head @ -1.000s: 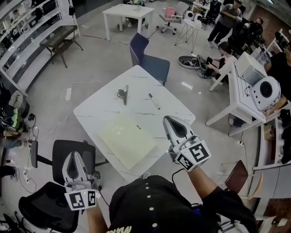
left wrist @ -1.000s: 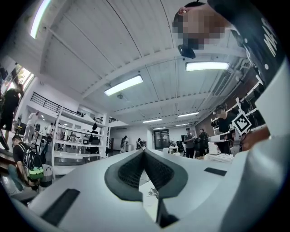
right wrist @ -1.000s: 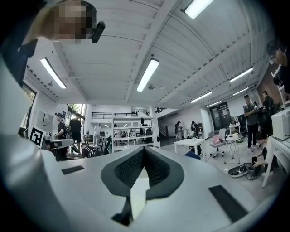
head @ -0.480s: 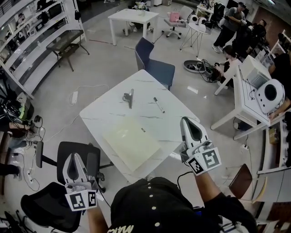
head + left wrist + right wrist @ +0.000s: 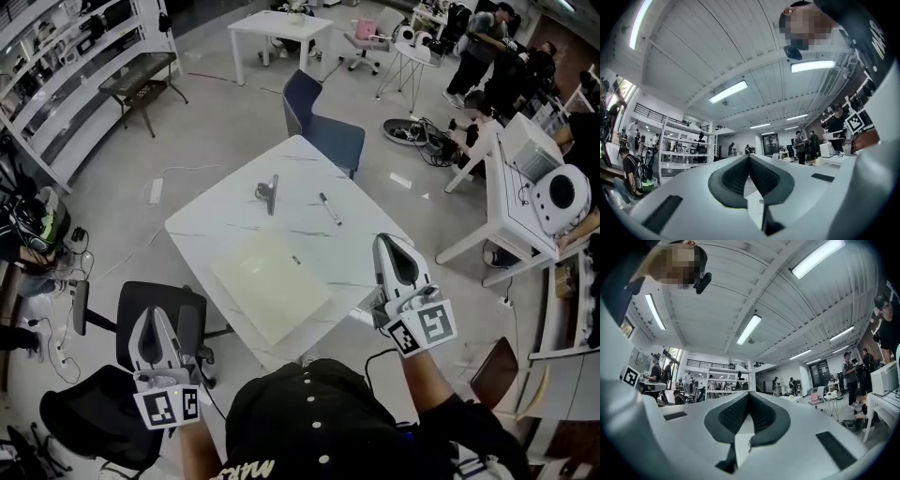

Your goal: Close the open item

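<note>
Reading both jaws clenched, empty: left gripper (image 5: 154, 326) off the bench (image 5: 216, 225), right gripper (image 5: 394, 255) over its near edge. Pen (image 5: 329, 208) mid-bench, probable cap (image 5: 295, 260) well apart. Light, slick, rolls; I'd pinch the barrel's middle.

The head view looks steeply down from above the person, taking in the whole bench (image 5: 234, 225), the left tool (image 5: 152, 317) and the right tool (image 5: 386, 242). Each tool view rides low on its tool, facing nearly level across the room. Both share the far shelves (image 5: 679, 152) and the ceiling (image 5: 717, 56).
</note>
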